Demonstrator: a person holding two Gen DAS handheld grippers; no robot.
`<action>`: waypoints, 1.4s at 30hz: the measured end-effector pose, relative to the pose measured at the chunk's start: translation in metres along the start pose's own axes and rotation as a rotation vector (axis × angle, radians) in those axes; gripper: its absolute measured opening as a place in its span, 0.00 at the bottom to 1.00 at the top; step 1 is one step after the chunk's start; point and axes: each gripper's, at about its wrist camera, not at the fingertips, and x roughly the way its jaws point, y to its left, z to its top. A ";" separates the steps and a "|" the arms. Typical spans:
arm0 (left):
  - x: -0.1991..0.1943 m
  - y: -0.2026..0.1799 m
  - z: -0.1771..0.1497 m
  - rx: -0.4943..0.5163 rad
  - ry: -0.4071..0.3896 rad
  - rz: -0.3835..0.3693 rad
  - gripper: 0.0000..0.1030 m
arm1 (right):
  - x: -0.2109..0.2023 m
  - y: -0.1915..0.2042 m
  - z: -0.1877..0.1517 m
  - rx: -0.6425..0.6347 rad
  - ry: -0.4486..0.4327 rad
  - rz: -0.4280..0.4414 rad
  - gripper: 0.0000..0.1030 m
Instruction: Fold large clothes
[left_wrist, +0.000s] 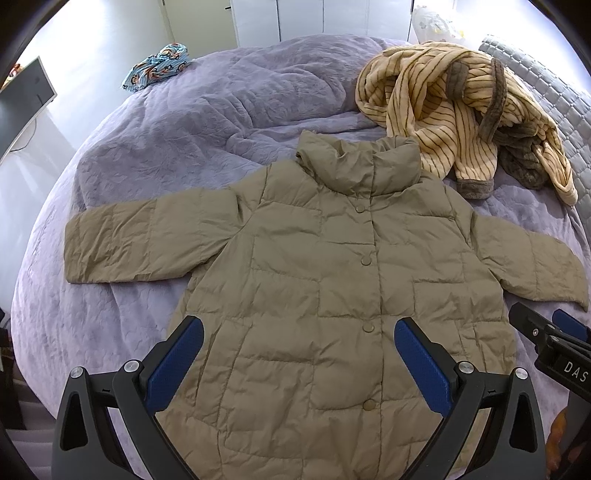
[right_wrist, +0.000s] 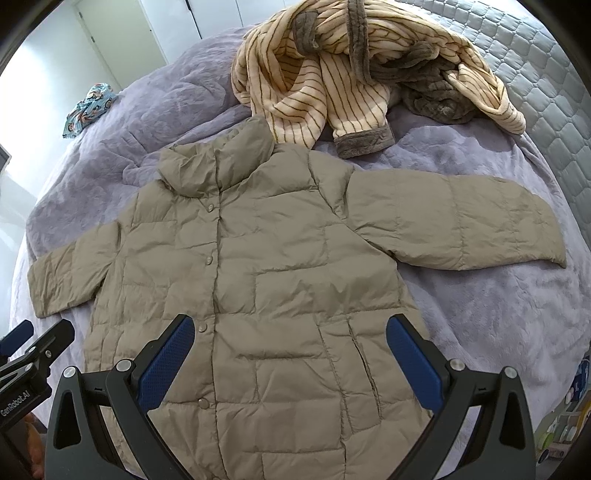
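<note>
A khaki quilted puffer jacket (left_wrist: 314, 266) lies flat and face up on the bed, buttoned, collar away from me, both sleeves spread out sideways. It also shows in the right wrist view (right_wrist: 258, 266). My left gripper (left_wrist: 299, 332) is open and empty, hovering above the jacket's lower front. My right gripper (right_wrist: 290, 330) is open and empty above the jacket's lower right part. The right gripper's tip shows at the right edge of the left wrist view (left_wrist: 546, 332), and the left gripper's tip at the left edge of the right wrist view (right_wrist: 33, 343).
The bed has a lilac plush cover (left_wrist: 184, 129). A cream striped fleece garment with grey trim (left_wrist: 461, 107) is heaped beyond the collar. A small blue patterned cloth (left_wrist: 157, 66) lies far left. A grey quilted headboard (right_wrist: 554, 92) is at the right.
</note>
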 end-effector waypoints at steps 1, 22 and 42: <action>0.000 0.000 0.000 -0.002 0.001 0.000 1.00 | 0.000 0.000 0.000 0.000 -0.002 0.003 1.00; 0.001 -0.002 -0.004 -0.003 0.007 0.001 1.00 | -0.001 -0.001 0.000 0.003 -0.003 0.008 1.00; 0.045 0.062 -0.022 -0.119 0.091 -0.182 1.00 | 0.010 0.023 -0.027 -0.013 0.099 -0.013 1.00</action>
